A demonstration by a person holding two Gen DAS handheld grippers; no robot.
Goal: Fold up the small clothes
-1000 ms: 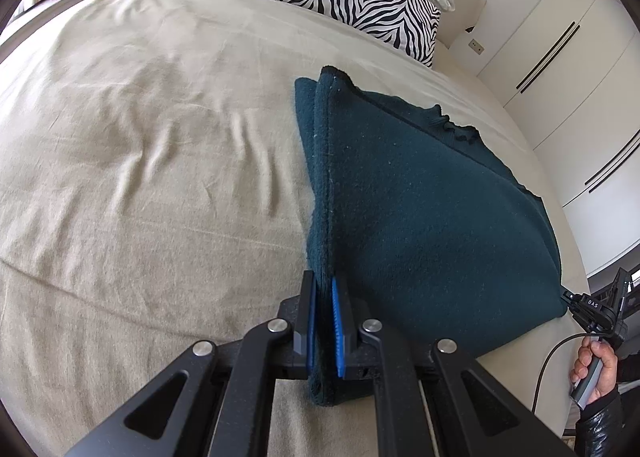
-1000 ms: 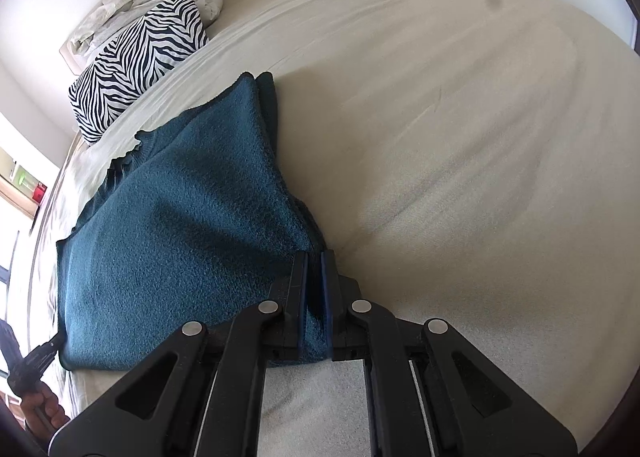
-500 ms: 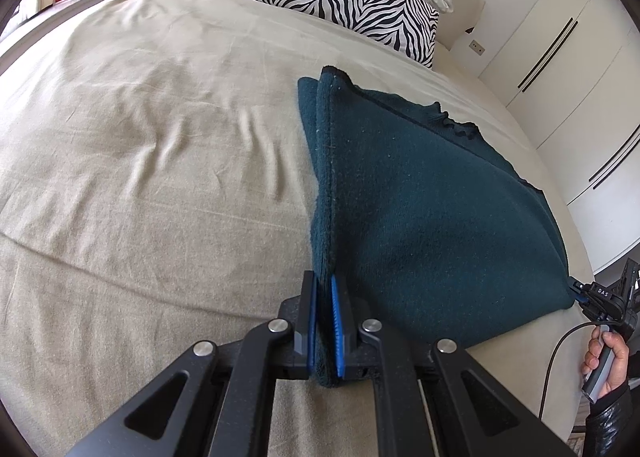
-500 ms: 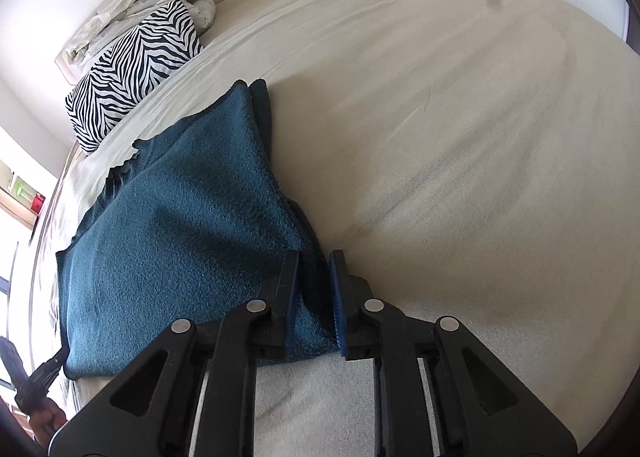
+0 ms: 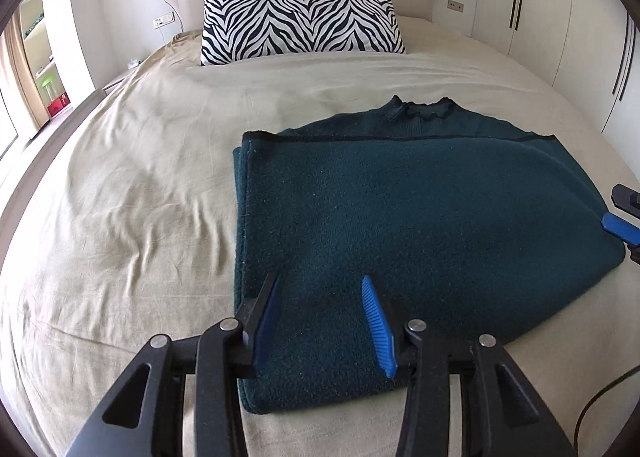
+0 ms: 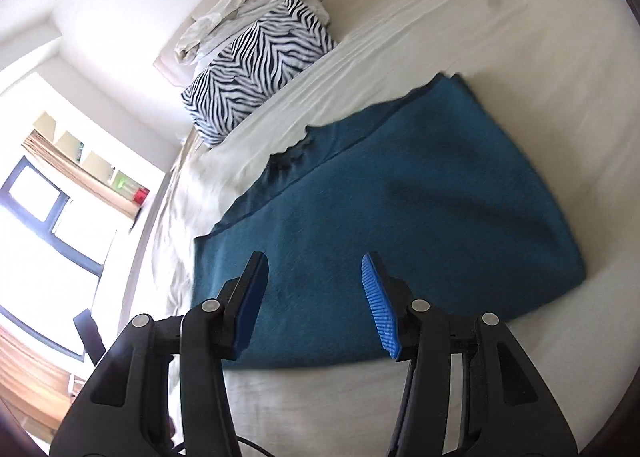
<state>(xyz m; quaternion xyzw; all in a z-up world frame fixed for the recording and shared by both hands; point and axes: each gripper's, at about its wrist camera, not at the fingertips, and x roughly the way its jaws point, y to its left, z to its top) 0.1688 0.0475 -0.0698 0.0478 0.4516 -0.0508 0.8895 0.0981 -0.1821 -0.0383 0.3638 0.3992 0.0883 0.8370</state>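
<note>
Covering the beige bed (image 5: 120,193) — folded sweater (image 5: 400,209), both grippers' jaws opening, empty.

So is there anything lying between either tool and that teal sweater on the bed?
Nothing visible. The left tool and right tool, jaws opening and empty, hang right over the folded teal sweater.

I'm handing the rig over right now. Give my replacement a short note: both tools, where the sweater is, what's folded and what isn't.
Left tool: jaws opening, nothing between the pads; it hovers over the sweater's near left corner.
Right tool: jaws opening, nothing gripped, above the near edge.
Dark teal sweater: flat on the beige bed, neckline towards the zebra pillow.
Done: bottom half folded up over the top, its hem lying just short of the collar.
Left: probably one more fold to make it compact, then smooth it.
</note>
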